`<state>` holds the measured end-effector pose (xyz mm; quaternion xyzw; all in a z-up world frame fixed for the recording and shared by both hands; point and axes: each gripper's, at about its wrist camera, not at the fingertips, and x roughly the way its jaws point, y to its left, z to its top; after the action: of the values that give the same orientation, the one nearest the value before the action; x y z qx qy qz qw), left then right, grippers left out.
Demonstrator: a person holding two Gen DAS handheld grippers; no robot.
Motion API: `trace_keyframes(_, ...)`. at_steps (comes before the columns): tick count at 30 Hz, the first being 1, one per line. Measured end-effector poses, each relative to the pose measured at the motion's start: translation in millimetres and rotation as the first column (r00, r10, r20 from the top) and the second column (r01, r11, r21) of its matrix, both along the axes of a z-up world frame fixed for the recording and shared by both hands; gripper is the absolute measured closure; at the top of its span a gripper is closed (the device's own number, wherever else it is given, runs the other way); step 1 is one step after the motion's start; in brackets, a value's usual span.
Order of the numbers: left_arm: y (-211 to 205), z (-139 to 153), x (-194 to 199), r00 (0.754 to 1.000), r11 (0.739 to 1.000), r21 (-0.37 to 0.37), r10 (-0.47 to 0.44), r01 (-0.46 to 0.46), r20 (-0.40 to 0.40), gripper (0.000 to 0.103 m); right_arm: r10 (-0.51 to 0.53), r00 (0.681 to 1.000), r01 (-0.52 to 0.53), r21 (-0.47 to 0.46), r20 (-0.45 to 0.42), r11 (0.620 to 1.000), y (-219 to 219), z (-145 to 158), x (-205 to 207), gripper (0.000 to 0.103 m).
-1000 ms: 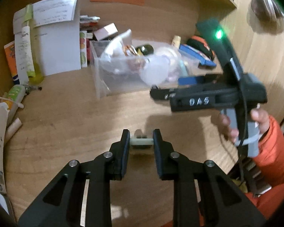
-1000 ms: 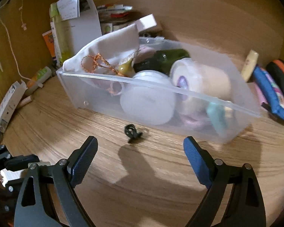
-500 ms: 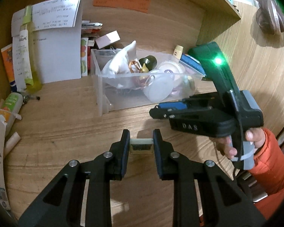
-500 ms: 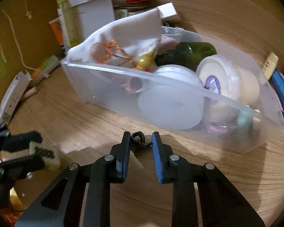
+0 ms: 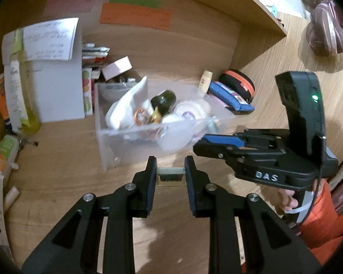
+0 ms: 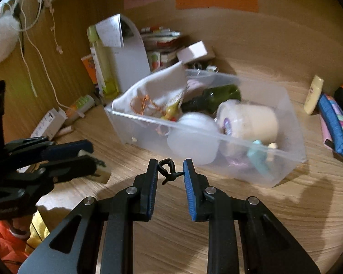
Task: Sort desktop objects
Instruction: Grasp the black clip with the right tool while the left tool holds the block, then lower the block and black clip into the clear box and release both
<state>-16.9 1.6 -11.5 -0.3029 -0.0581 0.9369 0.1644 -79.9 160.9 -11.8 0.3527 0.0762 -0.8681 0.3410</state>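
Note:
My left gripper [image 5: 170, 171] is shut on a small pale block with dark print [image 5: 170, 177], held above the wooden desk in front of the clear plastic bin [image 5: 107, 150]. My right gripper [image 6: 170, 171] is shut on a small black clip [image 6: 168, 171] and holds it off the desk, near the bin's front wall [image 6: 283, 171]. The bin holds a white cloth pouch [image 6: 157, 91], a green bottle [image 6: 217, 96], a cream jar [image 6: 249, 118] and a round white lid [image 6: 194, 137]. The right gripper shows in the left wrist view [image 5: 201, 146], the left gripper in the right wrist view [image 6: 89, 157].
Papers and a yellow-green bottle [image 5: 20, 96] stand at the back left, with tubes and a box [image 6: 48, 123] along the left edge. A blue pouch [image 5: 231, 98], an orange-black case [image 5: 237, 84] and a small tube [image 5: 205, 80] lie right of the bin. A shelf [image 5: 258, 6] hangs overhead.
My right gripper closed on the black clip and lifted it off the desk. Both grippers rose and drew back from the bin. The left keeps its hold on the block.

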Motion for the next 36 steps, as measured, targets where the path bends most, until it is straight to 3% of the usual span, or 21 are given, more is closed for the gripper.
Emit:
trace_keyframes(18, 36.3, 33.6, -59.2, 0.997, 0.999, -0.026, -0.035, 0.033, -0.066, 0.079, -0.096, 0.994, 0.093, -0.057, -0.056, 0.994, 65.5, 28.4, -37.6, 0.083)
trace_keyframes(23, 47.7, 31.7, -81.1, 0.998, 0.997, -0.066, -0.040, 0.036, -0.051, 0.079, -0.136, 0.989, 0.130, -0.080, -0.061, 0.988, 75.5, 28.4, -51.1, 0.083)
trace_keyframes(36, 46.8, 9.3, -117.5, 0.999, 0.997, -0.073, 0.017, -0.015, 0.028, 0.079, -0.158, 0.986, 0.154, -0.080, -0.045, 0.985, 71.8, 12.0, -76.9, 0.082)
